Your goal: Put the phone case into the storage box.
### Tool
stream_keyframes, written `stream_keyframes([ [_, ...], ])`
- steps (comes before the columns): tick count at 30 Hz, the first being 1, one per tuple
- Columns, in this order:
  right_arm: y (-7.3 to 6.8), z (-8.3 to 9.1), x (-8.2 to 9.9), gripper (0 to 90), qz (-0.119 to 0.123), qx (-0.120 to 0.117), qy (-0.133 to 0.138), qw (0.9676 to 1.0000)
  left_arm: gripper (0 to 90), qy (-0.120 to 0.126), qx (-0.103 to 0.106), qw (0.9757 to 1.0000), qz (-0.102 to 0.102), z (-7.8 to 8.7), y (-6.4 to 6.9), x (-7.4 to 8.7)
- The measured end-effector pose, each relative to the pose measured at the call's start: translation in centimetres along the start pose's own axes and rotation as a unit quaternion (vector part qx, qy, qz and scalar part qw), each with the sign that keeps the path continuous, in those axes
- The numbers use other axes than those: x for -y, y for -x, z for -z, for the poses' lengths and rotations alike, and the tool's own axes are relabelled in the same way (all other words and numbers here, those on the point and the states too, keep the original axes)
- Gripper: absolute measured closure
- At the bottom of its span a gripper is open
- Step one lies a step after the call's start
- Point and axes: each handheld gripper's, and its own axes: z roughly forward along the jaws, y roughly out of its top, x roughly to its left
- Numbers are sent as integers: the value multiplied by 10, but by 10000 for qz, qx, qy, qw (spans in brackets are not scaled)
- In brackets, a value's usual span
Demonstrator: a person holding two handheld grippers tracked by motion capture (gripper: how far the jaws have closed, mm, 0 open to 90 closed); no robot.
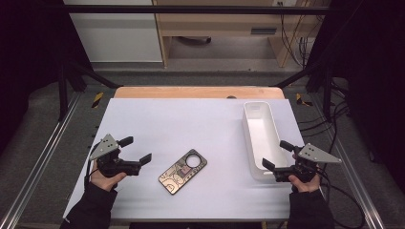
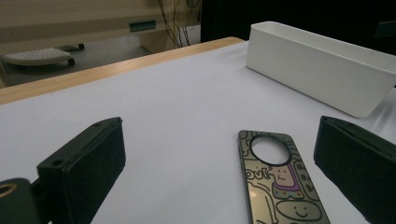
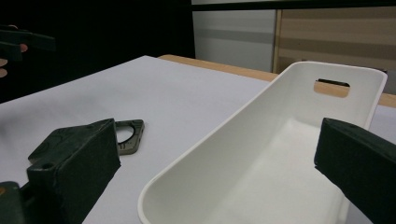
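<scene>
While both grippers sit low near the front edge of the worktop, one phone case and one white bin make up everything on the white sheet, so the count is one of each, plus two grippers.

From the high view, the phone case lies flat a little in from the front edge, about midway between the two hands, its round camera cut-out turned toward the far right. Its back carries cartoon drawing in dark outline with a patch of purple. In the left gripper view the case rests on the sheet ahead of the jaws, nearer the right-hand jaw, touching neither.

That bin is long and narrow, running from the far edge toward the front along the right side of the worktop, and it holds nothing. A slot handle shows in its far end wall in the right gripper view, where the bin lies between the jaws without contact.

Held at the front left corner, the left gripper has its fingers spread wide, gripping nothing. Just beside the bin's near end, the right gripper has its fingers equally wide apart, also holding nothing.
</scene>
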Motion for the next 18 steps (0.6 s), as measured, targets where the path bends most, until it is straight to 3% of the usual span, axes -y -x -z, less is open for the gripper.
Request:
stream_keyframes([
  [18,0,1,0,3,-1,21,7,10000,6,-186,100,9997,-127,-8,18,-13],
])
